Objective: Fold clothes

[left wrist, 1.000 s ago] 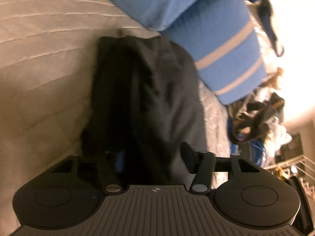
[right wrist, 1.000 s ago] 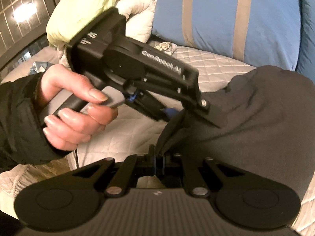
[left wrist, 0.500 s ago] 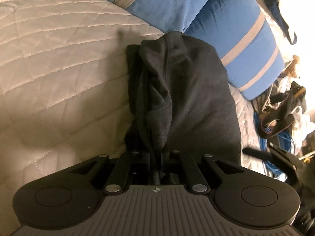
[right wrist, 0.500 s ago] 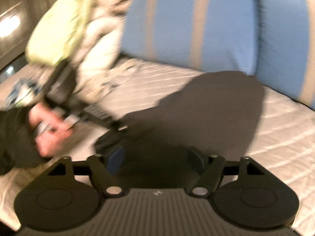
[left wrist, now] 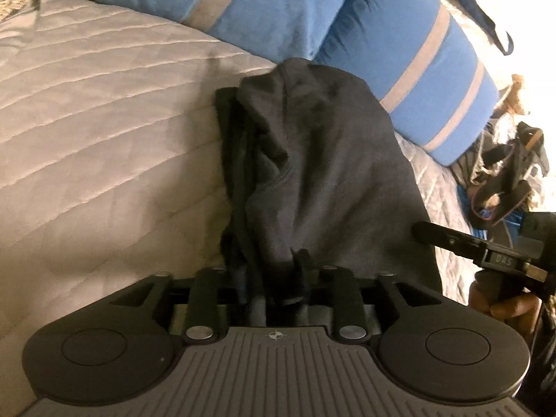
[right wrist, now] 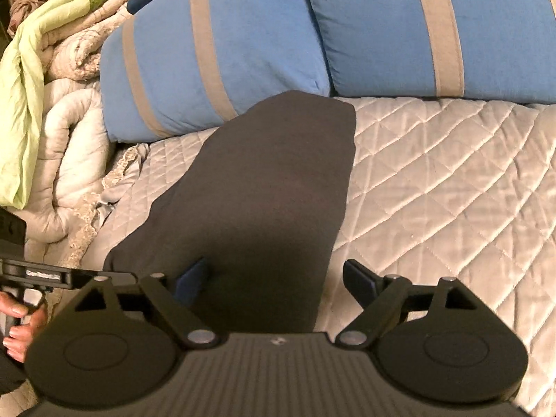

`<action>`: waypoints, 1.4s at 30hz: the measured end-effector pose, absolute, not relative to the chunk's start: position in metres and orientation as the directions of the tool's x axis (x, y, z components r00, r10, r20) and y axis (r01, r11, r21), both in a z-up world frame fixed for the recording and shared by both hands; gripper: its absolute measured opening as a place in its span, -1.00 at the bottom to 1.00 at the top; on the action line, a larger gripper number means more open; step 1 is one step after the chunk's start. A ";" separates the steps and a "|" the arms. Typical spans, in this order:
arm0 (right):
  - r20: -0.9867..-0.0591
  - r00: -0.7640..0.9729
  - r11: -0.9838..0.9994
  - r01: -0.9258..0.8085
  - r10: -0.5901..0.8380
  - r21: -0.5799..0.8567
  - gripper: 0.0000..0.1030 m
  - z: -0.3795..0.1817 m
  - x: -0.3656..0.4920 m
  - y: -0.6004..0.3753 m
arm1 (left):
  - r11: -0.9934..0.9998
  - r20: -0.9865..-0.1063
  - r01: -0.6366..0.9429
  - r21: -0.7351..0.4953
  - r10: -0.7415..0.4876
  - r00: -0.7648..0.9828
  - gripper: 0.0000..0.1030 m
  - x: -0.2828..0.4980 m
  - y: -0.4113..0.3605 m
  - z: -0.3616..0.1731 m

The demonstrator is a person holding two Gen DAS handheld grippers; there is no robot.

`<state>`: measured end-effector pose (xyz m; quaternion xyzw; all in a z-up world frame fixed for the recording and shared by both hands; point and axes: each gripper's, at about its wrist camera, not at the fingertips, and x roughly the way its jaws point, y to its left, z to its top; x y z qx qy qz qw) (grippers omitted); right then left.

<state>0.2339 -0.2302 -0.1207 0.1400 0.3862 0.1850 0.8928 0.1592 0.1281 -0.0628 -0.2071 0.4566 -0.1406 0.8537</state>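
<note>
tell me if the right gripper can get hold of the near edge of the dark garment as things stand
Probably yes. The right gripper is open, its jaws straddling the near end of the dark garment lying flat on the quilt, nothing between them. The left gripper is shut on the other corner.

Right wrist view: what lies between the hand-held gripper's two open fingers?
The near end of the dark garment, lying on the quilted bedspread; the right hand-held gripper straddles it, open.

We see warm, dim indoor light, blown-out glare at the left view's upper right, fisheye bending at edges, slight softness.
</note>
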 end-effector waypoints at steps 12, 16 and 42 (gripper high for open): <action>-0.632 0.612 0.865 -0.193 0.474 0.462 0.80 -0.123 0.235 -0.234 | 0.853 -0.736 -0.019 -0.522 -0.439 0.516 0.62 0.148 0.144 -0.083; -0.631 0.605 0.857 -0.185 0.485 0.480 0.80 -0.124 0.236 -0.236 | 0.772 -0.661 -0.037 -0.635 -0.518 0.543 1.00 0.151 0.148 -0.092; -0.528 0.633 0.728 -0.084 0.567 0.681 0.88 -0.148 0.314 -0.272 | 0.442 -0.460 -0.158 -0.883 -0.751 0.474 -0.40 0.176 0.149 -0.148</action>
